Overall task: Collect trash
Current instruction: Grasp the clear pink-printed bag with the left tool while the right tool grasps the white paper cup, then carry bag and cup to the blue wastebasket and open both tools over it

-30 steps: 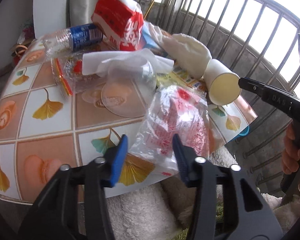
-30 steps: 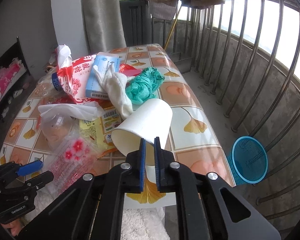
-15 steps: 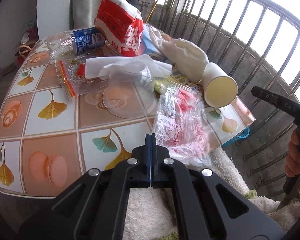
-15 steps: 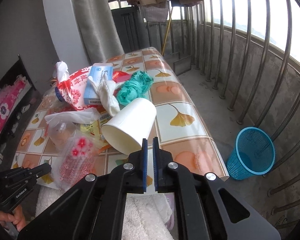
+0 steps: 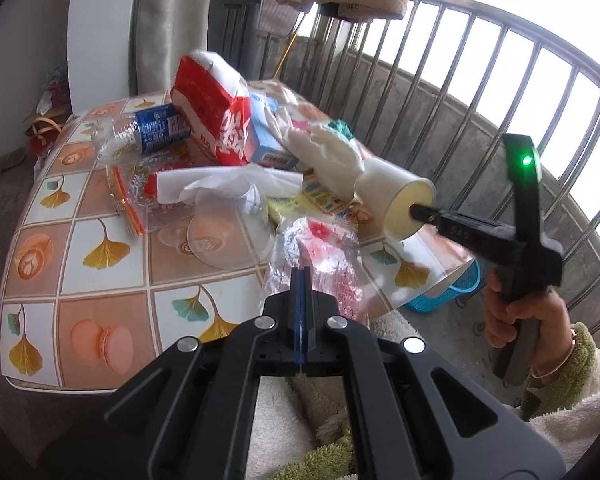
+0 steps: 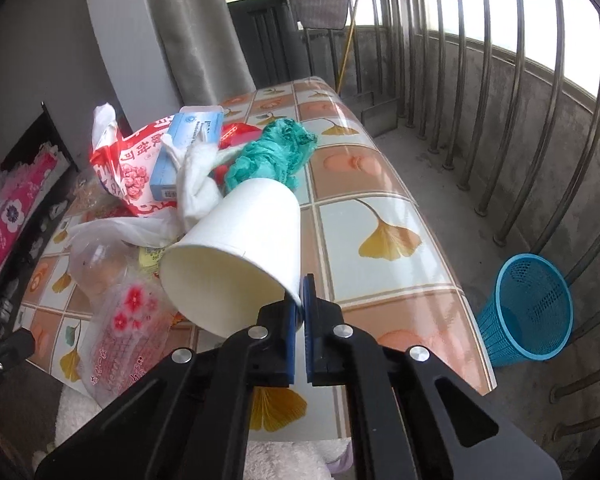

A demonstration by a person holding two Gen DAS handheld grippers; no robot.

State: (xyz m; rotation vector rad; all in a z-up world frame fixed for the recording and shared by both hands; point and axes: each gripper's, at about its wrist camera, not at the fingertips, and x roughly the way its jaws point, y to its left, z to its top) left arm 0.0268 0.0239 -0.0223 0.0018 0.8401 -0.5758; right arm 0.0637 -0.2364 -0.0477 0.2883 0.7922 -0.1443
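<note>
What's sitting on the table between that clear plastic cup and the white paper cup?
In the left wrist view, yellow printed packets lie flat on the table between the clear plastic cup and the white paper cup, with the crinkled clear bag just in front.

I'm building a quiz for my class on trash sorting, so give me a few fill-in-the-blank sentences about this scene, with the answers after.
1. The right gripper has its jaws shut on the rim of the white ____ cup.
2. The left gripper pinches the clear plastic bag printed with ____ flowers.
3. The blue mesh wastebasket stands on the ____, beside the table.
4. The clear plastic bottle with the blue label lies on its ____ on the tiled table.

Answers: paper; red; floor; side
</note>
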